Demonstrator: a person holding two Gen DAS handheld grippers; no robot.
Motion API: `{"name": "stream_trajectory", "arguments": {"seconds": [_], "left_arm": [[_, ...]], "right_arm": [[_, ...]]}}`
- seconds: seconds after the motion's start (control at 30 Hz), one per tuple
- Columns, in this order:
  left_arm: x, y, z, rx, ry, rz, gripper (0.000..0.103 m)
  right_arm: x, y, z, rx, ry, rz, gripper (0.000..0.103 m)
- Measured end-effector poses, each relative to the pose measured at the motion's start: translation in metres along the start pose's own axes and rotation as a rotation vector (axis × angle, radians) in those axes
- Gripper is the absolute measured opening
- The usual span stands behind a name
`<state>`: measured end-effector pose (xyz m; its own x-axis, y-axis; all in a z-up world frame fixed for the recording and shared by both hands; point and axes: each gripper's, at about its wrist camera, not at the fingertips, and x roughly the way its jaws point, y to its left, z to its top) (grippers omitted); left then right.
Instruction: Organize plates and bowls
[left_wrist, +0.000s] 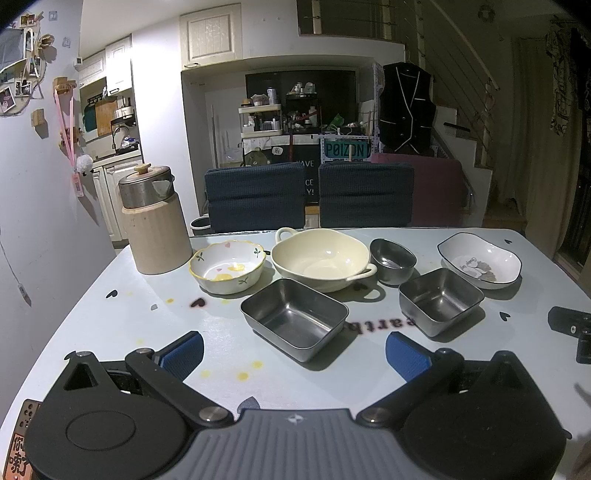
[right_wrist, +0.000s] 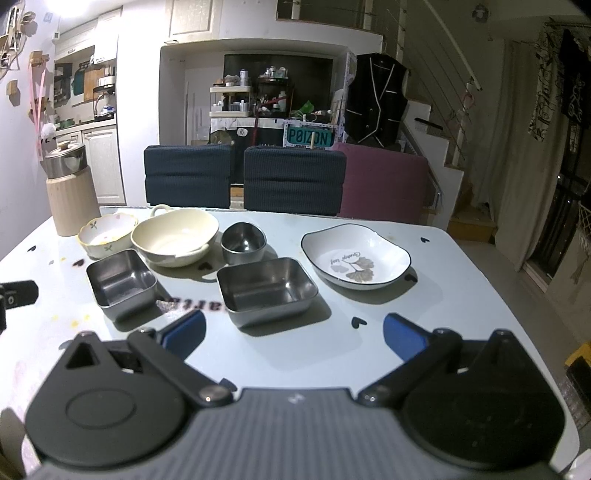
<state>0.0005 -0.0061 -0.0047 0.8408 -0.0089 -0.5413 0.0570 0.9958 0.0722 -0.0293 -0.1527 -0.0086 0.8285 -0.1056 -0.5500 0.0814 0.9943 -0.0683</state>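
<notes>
My left gripper (left_wrist: 294, 354) and my right gripper (right_wrist: 294, 334) both stand wide open above the pale table (left_wrist: 110, 332), holding nothing. Six vessels sit on it, all empty. Back row, left to right: a scalloped flowered bowl (left_wrist: 228, 266) with yellow rim; just beside it a cream two-handled bowl (left_wrist: 322, 258); a small round steel bowl (left_wrist: 392, 260); and, set apart, a white black-rimmed dish (right_wrist: 355, 255) printed with a leaf. Front row: two rectangular steel trays, one (left_wrist: 294, 317) before the cream bowl, the other (right_wrist: 266, 291) before the steel bowl. A ribbed beige canister (left_wrist: 157, 225) with a steel lid stands at the far left.
</notes>
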Motion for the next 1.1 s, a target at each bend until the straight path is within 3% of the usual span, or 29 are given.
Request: {"name": "stream_trajectory", "arguments": {"seconds": [1.1], "left_arm": [[-0.0008,0.0022,0.0007,-0.005,0.0,-0.003,0.103]], "right_arm": [[0.0038,0.002,-0.0011,-0.005,0.005,-0.001,0.103]]}}
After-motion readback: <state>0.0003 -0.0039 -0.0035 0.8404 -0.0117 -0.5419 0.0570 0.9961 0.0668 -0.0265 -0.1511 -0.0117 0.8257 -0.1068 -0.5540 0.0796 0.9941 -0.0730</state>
